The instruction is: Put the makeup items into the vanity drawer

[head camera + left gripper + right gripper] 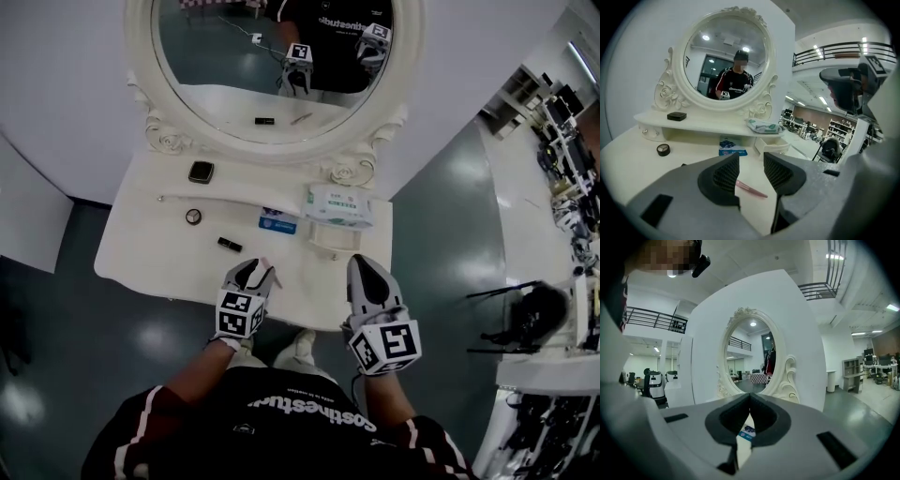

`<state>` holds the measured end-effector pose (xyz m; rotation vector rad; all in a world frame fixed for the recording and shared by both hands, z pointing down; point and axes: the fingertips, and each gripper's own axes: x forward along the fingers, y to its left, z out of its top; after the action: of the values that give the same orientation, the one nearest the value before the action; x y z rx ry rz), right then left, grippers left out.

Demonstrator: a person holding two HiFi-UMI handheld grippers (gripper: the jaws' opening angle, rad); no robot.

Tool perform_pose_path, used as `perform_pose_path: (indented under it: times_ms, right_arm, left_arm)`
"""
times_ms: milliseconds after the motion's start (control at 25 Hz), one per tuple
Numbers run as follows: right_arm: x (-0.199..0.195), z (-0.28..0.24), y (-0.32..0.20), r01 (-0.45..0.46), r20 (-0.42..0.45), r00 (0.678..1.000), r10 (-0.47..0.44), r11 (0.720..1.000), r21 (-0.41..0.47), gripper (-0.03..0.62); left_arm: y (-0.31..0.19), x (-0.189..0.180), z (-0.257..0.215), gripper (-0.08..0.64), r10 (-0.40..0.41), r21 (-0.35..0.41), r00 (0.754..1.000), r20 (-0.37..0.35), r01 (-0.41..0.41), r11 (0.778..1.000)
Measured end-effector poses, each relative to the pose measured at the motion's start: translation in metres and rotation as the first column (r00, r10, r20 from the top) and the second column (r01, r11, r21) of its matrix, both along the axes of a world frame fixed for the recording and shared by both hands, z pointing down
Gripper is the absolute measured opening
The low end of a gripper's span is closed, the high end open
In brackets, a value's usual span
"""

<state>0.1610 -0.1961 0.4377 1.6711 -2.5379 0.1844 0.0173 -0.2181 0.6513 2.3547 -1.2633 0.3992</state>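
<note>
Lipstick [230,245] one, round compact [193,217] one, square case [201,172] one, wipes pack [337,206] one.

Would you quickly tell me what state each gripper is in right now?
Left gripper: open, gripping nothing.
Right gripper: shut, empty.

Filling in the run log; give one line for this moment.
left gripper: open, above pink brush on tabletop | right gripper: shut, empty | drawer: ajar

wipes pack [338,207] on shelf [251,178] | drawer [331,249] beneath | lipstick [229,245] left of packet [277,223]
</note>
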Motion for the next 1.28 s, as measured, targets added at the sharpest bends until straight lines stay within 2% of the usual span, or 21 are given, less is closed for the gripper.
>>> perform_pose_path:
  times_ms: [600, 1280]
  right_arm:
    - [0.030, 0.015, 0.004, -0.010, -0.008, 1.000, 0.010, 0.999, -0.046, -0.002]
    - [0.039, 0.023, 0.003, -0.023, 0.007, 1.000, 0.024, 0.998, -0.066, -0.002]
  left_arm:
    - [0.001, 0.025, 0.080, 0.152, -0.029, -0.129, 0.992, 0.119, 0.045, 0.991]
    - [0.001, 0.020, 0.122, 0.152, -0.006, -0.221, 0.965, 0.264, 0.066, 0.973]
